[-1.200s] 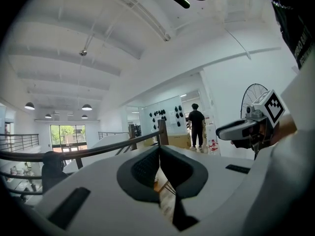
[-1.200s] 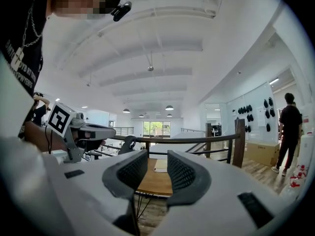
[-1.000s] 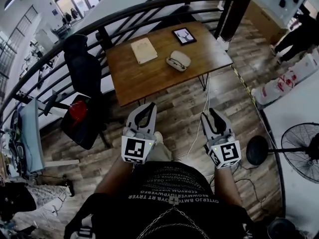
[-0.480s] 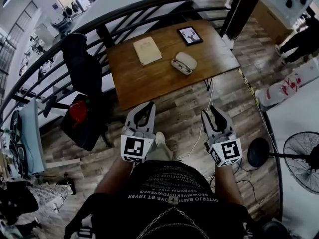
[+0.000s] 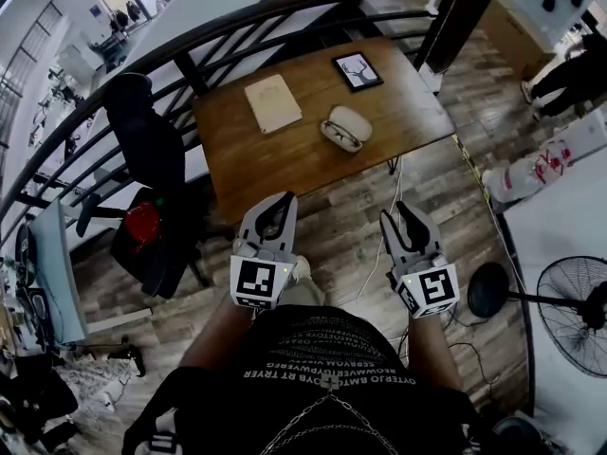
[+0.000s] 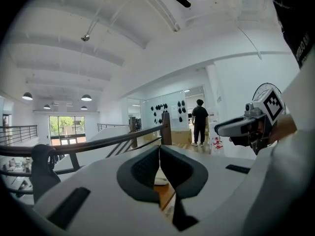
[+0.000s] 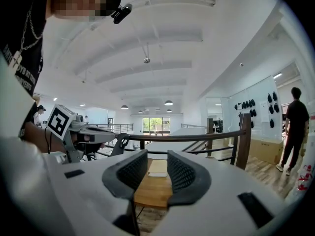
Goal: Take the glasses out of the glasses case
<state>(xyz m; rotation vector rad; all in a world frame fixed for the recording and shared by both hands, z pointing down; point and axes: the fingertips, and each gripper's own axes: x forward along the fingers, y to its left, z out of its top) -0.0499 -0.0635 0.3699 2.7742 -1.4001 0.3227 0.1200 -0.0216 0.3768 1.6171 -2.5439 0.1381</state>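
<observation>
The white glasses case lies open on the wooden table, with dark-framed glasses in its lower half. Both grippers hover over the floor, well short of the table's near edge. My left gripper points at the table with its pads touching at the tips and nothing between them; in the left gripper view a bit of the white case shows below the tips. My right gripper has its jaws apart and empty; the right gripper view frames the table and a beige notebook.
A beige notebook and a framed deer picture also lie on the table. A black railing curves behind it. An office chair stands to the left, a floor fan to the right, and a person at the far right.
The table and case have slid slightly lower and nearer in the head view. Both grippers hold nearly the same pose, and their jaws have not changed.
</observation>
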